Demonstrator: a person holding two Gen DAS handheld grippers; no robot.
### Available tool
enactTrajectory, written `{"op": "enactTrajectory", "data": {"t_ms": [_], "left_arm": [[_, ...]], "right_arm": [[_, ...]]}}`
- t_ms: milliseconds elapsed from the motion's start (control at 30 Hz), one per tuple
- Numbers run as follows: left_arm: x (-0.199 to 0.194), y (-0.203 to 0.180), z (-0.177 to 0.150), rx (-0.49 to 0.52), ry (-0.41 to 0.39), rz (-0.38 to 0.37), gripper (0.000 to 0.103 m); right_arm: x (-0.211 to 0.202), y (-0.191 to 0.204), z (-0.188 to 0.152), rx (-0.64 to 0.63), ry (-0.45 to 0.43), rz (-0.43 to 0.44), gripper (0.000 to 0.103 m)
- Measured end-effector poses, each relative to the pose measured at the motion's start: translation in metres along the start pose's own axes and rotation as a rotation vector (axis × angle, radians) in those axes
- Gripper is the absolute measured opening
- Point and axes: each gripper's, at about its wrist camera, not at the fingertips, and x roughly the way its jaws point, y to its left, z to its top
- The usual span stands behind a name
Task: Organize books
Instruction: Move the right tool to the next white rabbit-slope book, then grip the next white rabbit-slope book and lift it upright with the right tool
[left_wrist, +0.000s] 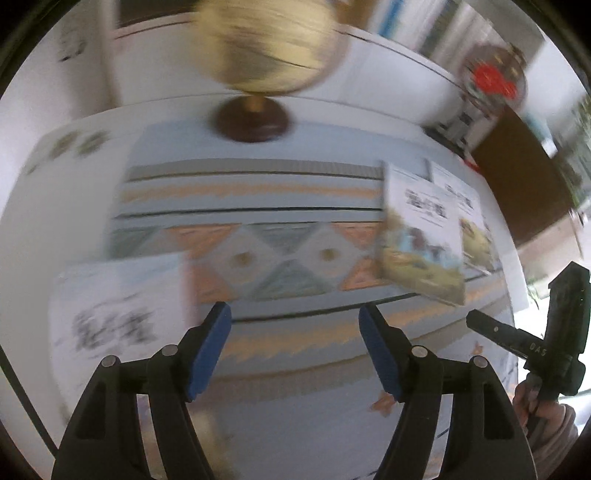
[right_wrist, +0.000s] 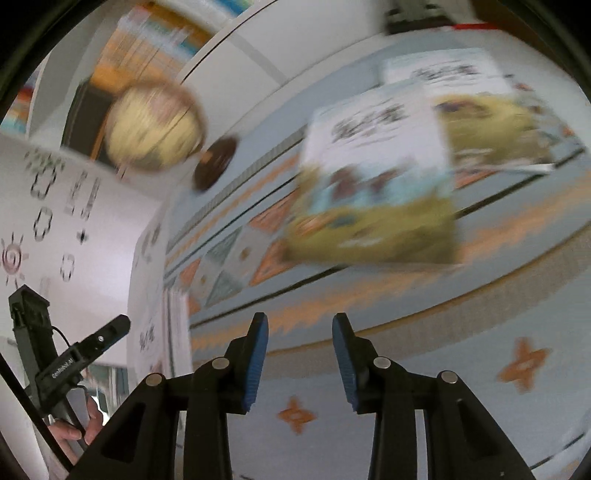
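Note:
Both views are smeared by motion. In the left wrist view my left gripper (left_wrist: 294, 310) hangs open over the patterned cloth (left_wrist: 295, 221), with nothing between its blue pads. A picture book (left_wrist: 421, 240) with a white top and an olive bottom lies at the right, overlapping a second similar book (left_wrist: 471, 218). A white book (left_wrist: 118, 314) lies at the left, beside the left finger. In the right wrist view my right gripper (right_wrist: 300, 318) is open and empty, above the cloth (right_wrist: 406, 332). The same picture book (right_wrist: 373, 184) lies ahead of it, with the second book (right_wrist: 487, 122) behind.
A cream globe (left_wrist: 266, 48) on a dark round base (left_wrist: 253, 123) stands at the back of the table. A bookshelf (right_wrist: 155, 44) is behind it. White books (right_wrist: 159, 325) sit at the cloth's left edge. A hand (left_wrist: 546, 413) holds the other tool's black handle at the right.

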Motion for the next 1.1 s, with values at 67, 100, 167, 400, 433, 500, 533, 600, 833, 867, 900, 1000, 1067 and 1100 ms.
{"op": "enactTrajectory", "data": {"t_ms": [67,100,167,400,433,500,533,600,833,867,900,1000,1067,1100], "left_arm": [[0.015,-0.022,0.011,0.041,0.009,-0.013,0.070],[0.026,-0.037,0.019,0.069,0.019,-0.020,0.070],[0.047,-0.058,0.031,0.108,0.039,-0.025,0.070],[0.128,-0.102,0.059,0.185,0.142,0.001,0.070],[0.134,-0.105,0.060,0.188,0.148,0.003,0.070],[0.146,-0.109,0.065,0.193,0.153,0.013,0.070],[0.150,-0.110,0.067,0.193,0.155,0.013,0.070],[0.161,-0.111,0.072,0.185,0.172,0.004,0.070],[0.174,-0.131,0.078,0.254,0.178,-0.034,0.070],[0.175,-0.135,0.078,0.260,0.178,-0.055,0.070],[0.176,-0.139,0.078,0.266,0.185,-0.081,0.071],[0.180,-0.155,0.075,0.297,0.200,-0.066,0.073],[0.181,-0.156,0.076,0.289,0.202,-0.061,0.072],[0.181,-0.153,0.078,0.263,0.202,-0.077,0.072]], "right_arm": [[-0.014,-0.015,0.009,-0.003,-0.044,-0.019,0.036],[-0.019,-0.022,0.014,-0.017,-0.060,-0.027,0.038],[-0.026,-0.038,0.027,-0.014,-0.079,-0.028,0.042],[-0.004,-0.082,0.068,0.018,-0.066,-0.020,0.043],[0.002,-0.084,0.070,0.022,-0.059,-0.014,0.043],[0.013,-0.089,0.075,0.019,-0.045,-0.001,0.043],[0.017,-0.091,0.077,0.016,-0.042,0.001,0.043],[0.023,-0.095,0.080,0.018,-0.046,0.011,0.043],[0.023,-0.112,0.087,0.067,-0.128,0.101,0.044],[0.024,-0.114,0.087,0.076,-0.136,0.118,0.044],[0.025,-0.115,0.087,0.083,-0.141,0.132,0.044],[0.023,-0.119,0.084,0.102,-0.166,0.157,0.046],[0.023,-0.123,0.083,0.124,-0.167,0.183,0.047],[0.022,-0.124,0.083,0.134,-0.164,0.194,0.047]]}}
